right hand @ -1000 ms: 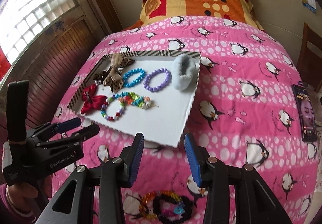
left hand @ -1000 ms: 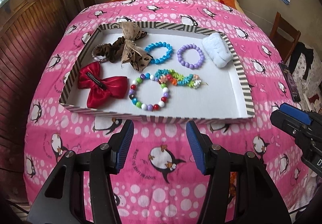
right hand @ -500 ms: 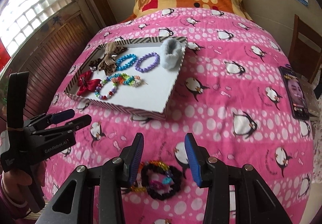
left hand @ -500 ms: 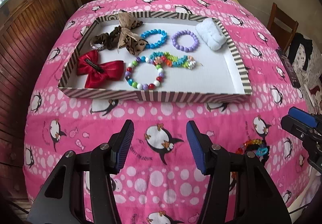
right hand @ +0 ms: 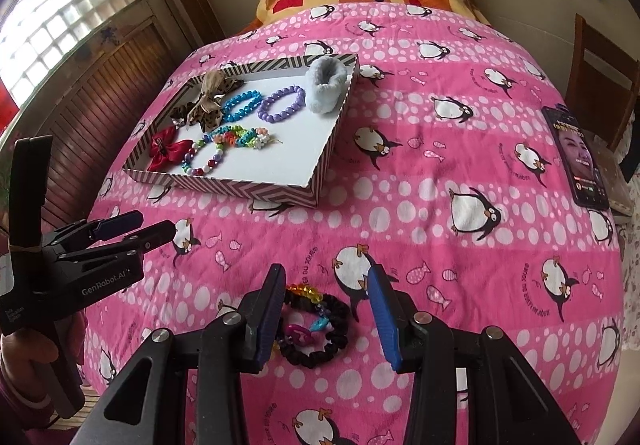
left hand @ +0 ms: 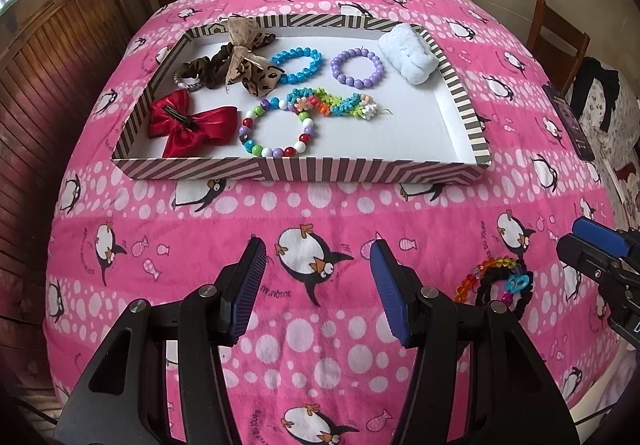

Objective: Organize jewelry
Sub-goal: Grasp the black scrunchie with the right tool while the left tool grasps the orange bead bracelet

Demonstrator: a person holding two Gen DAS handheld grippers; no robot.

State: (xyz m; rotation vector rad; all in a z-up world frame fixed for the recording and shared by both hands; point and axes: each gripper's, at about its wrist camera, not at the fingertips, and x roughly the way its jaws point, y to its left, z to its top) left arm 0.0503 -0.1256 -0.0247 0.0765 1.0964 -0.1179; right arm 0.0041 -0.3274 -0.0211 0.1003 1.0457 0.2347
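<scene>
Jewelry tray on a pink penguin blanket — both grippers' fingers apart, gripping nothing

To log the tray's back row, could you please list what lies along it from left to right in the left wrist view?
Brown scrunchie → leopard-print bow → blue bead bracelet → purple bead bracelet → white fluffy scrunchie.

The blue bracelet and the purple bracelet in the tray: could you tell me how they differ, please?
The blue bracelet has irregular, chunky turquoise beads; the purple bracelet has smooth, round lilac beads. The blue one lies nearer the leopard-print bow, the purple one nearer the white fluffy item. Both lie flat in the striped tray, side by side.
</scene>
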